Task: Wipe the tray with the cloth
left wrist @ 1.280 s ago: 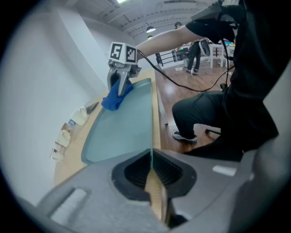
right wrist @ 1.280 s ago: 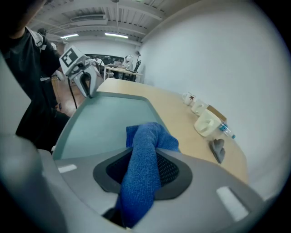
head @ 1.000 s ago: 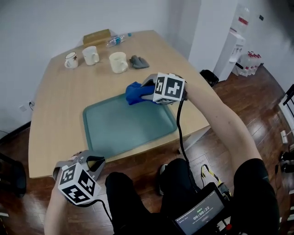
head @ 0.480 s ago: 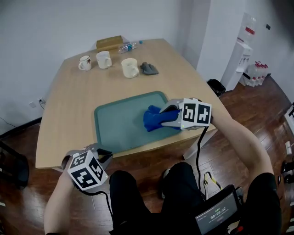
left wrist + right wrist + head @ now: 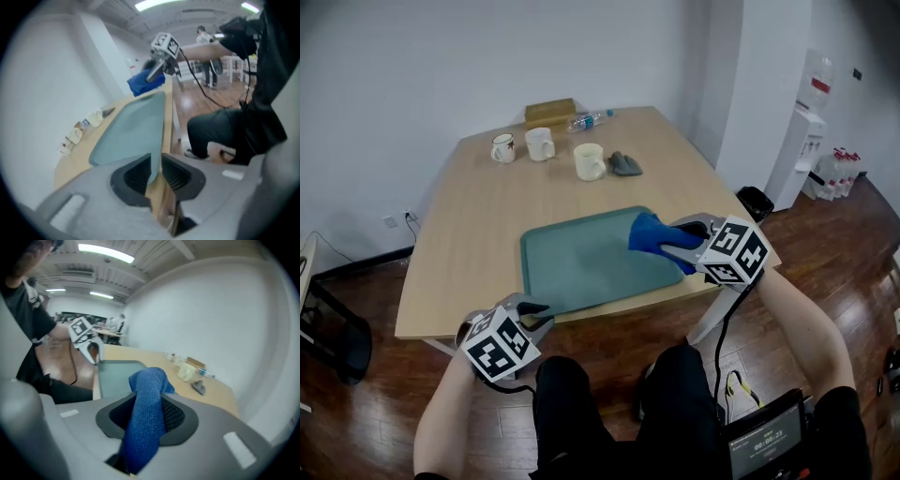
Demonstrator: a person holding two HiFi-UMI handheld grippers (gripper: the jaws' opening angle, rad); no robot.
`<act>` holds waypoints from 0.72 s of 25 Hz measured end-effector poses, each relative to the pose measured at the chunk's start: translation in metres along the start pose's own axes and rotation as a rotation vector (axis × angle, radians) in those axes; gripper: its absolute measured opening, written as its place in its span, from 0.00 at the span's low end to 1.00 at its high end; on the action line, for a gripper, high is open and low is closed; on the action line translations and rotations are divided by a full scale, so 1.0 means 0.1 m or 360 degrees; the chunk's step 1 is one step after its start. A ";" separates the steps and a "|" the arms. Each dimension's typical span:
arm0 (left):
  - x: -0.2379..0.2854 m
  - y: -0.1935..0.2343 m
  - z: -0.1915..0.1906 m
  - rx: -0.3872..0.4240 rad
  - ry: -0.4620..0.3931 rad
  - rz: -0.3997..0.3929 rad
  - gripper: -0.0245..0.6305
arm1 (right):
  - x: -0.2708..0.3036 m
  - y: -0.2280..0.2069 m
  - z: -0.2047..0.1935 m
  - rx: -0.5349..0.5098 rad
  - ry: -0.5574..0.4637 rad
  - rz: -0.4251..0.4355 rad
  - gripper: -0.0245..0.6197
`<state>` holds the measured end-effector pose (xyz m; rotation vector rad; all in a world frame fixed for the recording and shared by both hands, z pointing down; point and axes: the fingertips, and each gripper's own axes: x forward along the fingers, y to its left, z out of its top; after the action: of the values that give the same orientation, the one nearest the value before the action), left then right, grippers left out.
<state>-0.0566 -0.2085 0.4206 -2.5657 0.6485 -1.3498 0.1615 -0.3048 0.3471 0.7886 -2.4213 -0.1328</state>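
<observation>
A teal tray (image 5: 581, 262) lies on the wooden table near its front edge. My right gripper (image 5: 673, 236) is shut on a blue cloth (image 5: 653, 232), held over the tray's right side and, it seems, slightly raised. In the right gripper view the cloth (image 5: 145, 408) bulges up between the pads, with the tray (image 5: 117, 376) beyond. My left gripper (image 5: 532, 309) sits at the tray's front left corner. Its jaws have just been opening. They now stand slightly apart with the tray's rim (image 5: 156, 164) between them, and the pads do not press on it.
At the table's far side stand three mugs (image 5: 503, 147) (image 5: 540, 142) (image 5: 590, 161), a grey rag (image 5: 625, 164), a plastic bottle (image 5: 589, 120) and a cardboard box (image 5: 550, 112). A water dispenser (image 5: 806, 141) and a black bin (image 5: 755, 200) stand to the right.
My right gripper has carried the blue cloth from the tray's far right corner along its right side toward me. The left gripper stayed at the front left corner.
</observation>
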 end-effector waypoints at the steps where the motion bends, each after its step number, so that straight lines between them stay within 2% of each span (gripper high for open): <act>1: -0.11 0.03 0.12 -0.0138 -0.0148 0.0033 0.15 | -0.06 -0.17 -0.02 0.0145 -0.0023 -0.0115 0.23; 3: -0.37 0.12 0.32 -0.0414 -0.0439 0.0119 0.15 | -0.16 -0.49 -0.11 0.0461 -0.0081 -0.0285 0.23; 4: -0.48 0.17 0.37 -0.0508 -0.0541 0.0181 0.15 | -0.20 -0.64 -0.18 0.0604 -0.0098 -0.0352 0.23; 6: -0.64 0.25 0.36 -0.0617 -0.0647 0.0317 0.15 | -0.25 -0.86 -0.41 0.0805 -0.0071 -0.0481 0.23; 10: -0.85 0.47 0.09 -0.0866 -0.0716 0.0583 0.15 | -0.28 -1.07 -0.87 0.0946 0.0109 -0.0709 0.24; 13: -0.94 0.67 -0.17 -0.1087 -0.0768 0.0760 0.14 | -0.25 -1.09 -1.00 0.1069 0.0127 -0.0750 0.25; 15: -0.97 0.70 -0.23 -0.1180 -0.0854 0.0778 0.11 | -0.19 -1.07 -1.06 0.1116 0.0143 -0.0747 0.30; 18: -0.98 0.67 -0.21 -0.1202 -0.0923 0.0778 0.09 | -0.16 -1.10 -1.07 0.1113 0.0119 -0.0792 0.42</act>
<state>-0.1424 -0.2227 0.3365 -2.7826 1.7336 -0.1762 0.2881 -0.3766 0.3985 1.6578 -2.1421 0.5723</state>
